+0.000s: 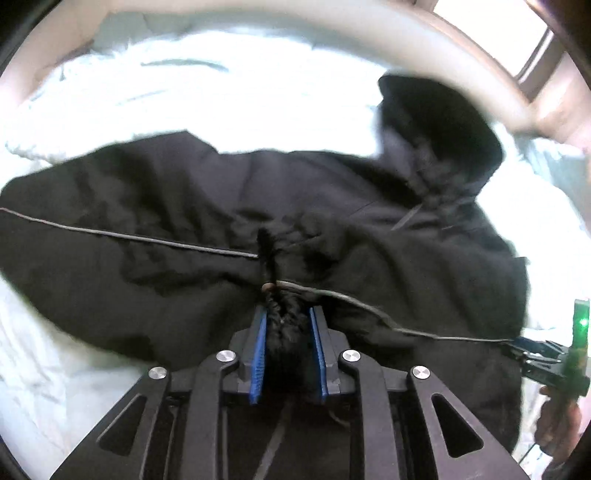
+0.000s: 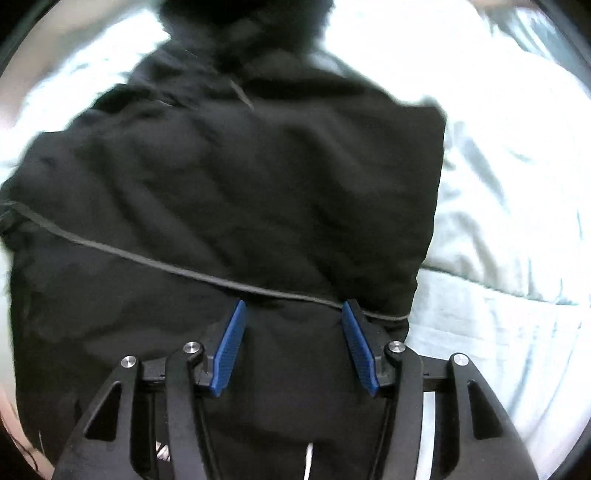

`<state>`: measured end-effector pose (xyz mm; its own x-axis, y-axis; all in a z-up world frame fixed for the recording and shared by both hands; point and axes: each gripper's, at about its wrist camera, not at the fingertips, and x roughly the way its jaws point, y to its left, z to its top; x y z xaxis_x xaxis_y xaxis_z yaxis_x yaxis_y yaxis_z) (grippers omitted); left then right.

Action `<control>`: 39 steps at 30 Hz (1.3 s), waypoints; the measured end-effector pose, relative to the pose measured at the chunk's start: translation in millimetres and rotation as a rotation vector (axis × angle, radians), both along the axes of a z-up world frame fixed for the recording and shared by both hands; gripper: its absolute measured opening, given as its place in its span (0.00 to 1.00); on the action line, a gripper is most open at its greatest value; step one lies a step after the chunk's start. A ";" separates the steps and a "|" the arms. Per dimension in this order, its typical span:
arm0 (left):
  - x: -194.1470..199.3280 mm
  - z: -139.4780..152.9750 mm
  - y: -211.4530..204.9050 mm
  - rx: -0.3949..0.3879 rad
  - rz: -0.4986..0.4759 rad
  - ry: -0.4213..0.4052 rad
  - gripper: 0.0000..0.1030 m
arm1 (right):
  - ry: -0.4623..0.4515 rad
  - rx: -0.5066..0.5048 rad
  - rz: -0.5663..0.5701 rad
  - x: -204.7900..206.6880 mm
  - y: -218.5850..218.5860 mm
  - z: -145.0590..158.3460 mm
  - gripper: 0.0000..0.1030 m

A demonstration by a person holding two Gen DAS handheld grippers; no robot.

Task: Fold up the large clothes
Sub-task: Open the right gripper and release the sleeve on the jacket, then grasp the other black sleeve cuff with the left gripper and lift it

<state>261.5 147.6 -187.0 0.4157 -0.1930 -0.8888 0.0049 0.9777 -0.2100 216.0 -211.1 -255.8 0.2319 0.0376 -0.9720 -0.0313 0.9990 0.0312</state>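
A large black hooded garment (image 1: pixel 184 221) lies spread on a pale bed sheet (image 1: pixel 221 92), with its hood (image 1: pixel 436 122) at the far right. A thin grey seam line runs across it. My left gripper (image 1: pixel 287 317) is shut on a bunched fold of the black fabric at its near edge. In the right wrist view the same garment (image 2: pixel 240 184) fills the middle. My right gripper (image 2: pixel 293 314) is open, its blue pads either side of the fabric near the garment's right edge. The right gripper also shows in the left wrist view (image 1: pixel 546 354).
The light blue-white sheet (image 2: pixel 517 221) surrounds the garment on all sides. A beige curved headboard or wall (image 1: pixel 369 22) rises behind the bed, with a window (image 1: pixel 532 48) at the far right.
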 end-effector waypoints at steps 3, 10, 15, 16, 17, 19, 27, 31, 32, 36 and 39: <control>-19.1 10.8 -16.0 -0.065 -0.037 -0.018 0.25 | -0.033 0.014 0.065 -24.0 16.2 9.7 0.57; -31.6 -3.9 -31.7 0.018 0.102 0.002 0.26 | 0.038 -0.045 0.081 -40.1 27.4 -25.1 0.56; -49.9 24.2 -17.0 -0.097 0.053 -0.053 0.28 | -0.031 0.030 0.045 -44.1 16.5 6.4 0.57; -47.8 20.8 -24.1 -0.171 0.003 -0.034 0.31 | -0.046 0.038 0.037 -41.6 15.3 10.6 0.58; -44.9 13.6 -32.2 -0.199 -0.015 -0.017 0.40 | -0.043 0.041 0.024 -41.6 12.3 10.4 0.62; -34.6 -16.2 -55.5 -0.113 -0.028 0.043 0.42 | 0.016 0.035 0.003 -41.3 6.3 -5.6 0.62; -20.5 -81.9 -65.8 -0.070 0.053 0.137 0.43 | 0.014 0.028 0.013 -56.8 11.3 30.7 0.62; -26.4 -79.8 -63.7 -0.127 0.010 0.123 0.57 | 0.003 0.041 -0.068 -82.9 10.3 51.8 0.62; -26.9 -76.9 -63.6 -0.115 -0.020 0.143 0.57 | 0.000 0.036 -0.086 -95.5 10.7 57.3 0.62; -42.4 -28.8 -31.9 -0.141 -0.032 0.101 0.57 | -0.015 0.035 -0.123 -124.8 30.3 68.4 0.62; -51.5 12.2 23.1 -0.091 -0.002 0.023 0.58 | -0.037 0.019 -0.128 -131.9 59.7 75.0 0.62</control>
<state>210.1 170.7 -174.8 0.3951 -0.2740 -0.8768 0.0007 0.9546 -0.2980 84.1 -151.3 -180.7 0.2721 0.0237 -0.9620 0.0951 0.9941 0.0514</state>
